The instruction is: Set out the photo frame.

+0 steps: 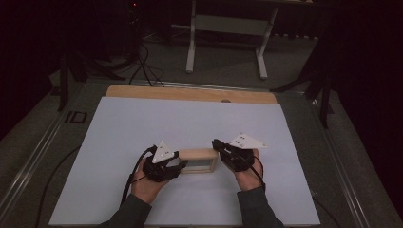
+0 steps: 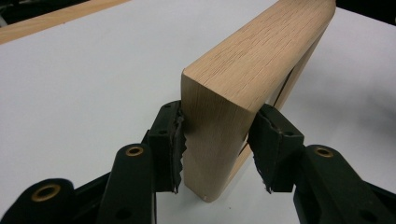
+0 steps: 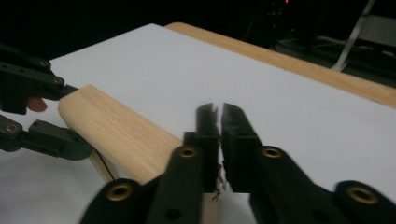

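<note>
A light wooden frame (image 1: 197,154) stands on its long edge on the white board (image 1: 190,118), near the front middle. My left gripper (image 1: 183,164) is shut on the frame's left end. In the left gripper view the frame (image 2: 252,60) sits between the serrated pads (image 2: 177,144) of that gripper (image 2: 217,149). My right gripper (image 1: 217,145) is at the frame's right end, over its top edge. In the right gripper view it (image 3: 218,112) is shut, with only a thin slit between the jaws. There the frame (image 3: 121,135) runs back to the left gripper (image 3: 46,112).
The white board lies on a wooden tabletop whose bare strip (image 1: 190,93) shows along the far edge. A white stand (image 1: 228,28) and black cables (image 1: 142,66) are on the dark floor behind. Metal rails (image 1: 43,137) flank the table.
</note>
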### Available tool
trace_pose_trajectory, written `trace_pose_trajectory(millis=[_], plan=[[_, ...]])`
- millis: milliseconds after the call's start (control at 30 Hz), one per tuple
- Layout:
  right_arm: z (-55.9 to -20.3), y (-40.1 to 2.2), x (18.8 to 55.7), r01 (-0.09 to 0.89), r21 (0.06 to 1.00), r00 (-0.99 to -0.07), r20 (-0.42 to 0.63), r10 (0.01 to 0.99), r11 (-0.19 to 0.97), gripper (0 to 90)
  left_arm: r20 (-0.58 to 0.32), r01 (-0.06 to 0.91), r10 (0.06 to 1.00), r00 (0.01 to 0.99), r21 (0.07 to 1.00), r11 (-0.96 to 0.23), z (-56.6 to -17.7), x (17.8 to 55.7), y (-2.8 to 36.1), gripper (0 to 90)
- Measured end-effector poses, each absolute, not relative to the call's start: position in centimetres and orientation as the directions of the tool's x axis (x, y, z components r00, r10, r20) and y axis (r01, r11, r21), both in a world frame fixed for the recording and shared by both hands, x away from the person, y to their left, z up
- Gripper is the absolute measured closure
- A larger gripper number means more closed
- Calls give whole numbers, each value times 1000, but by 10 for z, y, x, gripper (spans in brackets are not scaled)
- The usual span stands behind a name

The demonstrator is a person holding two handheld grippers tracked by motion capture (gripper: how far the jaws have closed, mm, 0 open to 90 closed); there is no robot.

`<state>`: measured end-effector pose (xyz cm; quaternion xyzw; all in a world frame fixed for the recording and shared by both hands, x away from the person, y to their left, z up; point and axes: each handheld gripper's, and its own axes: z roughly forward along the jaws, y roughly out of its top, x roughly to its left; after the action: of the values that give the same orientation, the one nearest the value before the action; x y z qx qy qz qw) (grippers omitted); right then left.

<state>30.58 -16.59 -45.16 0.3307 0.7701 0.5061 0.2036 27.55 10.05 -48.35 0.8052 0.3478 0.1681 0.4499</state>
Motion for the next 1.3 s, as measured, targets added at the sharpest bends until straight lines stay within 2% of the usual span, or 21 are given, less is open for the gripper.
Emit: trace_pose_trajectory(millis=[300, 600, 900, 1300], plan=[[-449, -175, 302, 313, 911, -758, 68, 649, 269, 575, -46, 412, 712, 700, 841, -351, -484, 276, 101, 557], [-458, -177, 300, 338, 886, -783, 77, 617, 318, 466, -43, 413, 712, 701, 838, -357, -485, 276, 100, 557], [-473, -172, 302, 347, 861, -809, 74, 584, 372, 404, -43, 414, 712, 701, 837, -358, -488, 277, 100, 559], [-488, -166, 308, 363, 831, -809, 57, 584, 421, 433, -53, 435, 711, 701, 822, -368, -496, 279, 99, 550]])
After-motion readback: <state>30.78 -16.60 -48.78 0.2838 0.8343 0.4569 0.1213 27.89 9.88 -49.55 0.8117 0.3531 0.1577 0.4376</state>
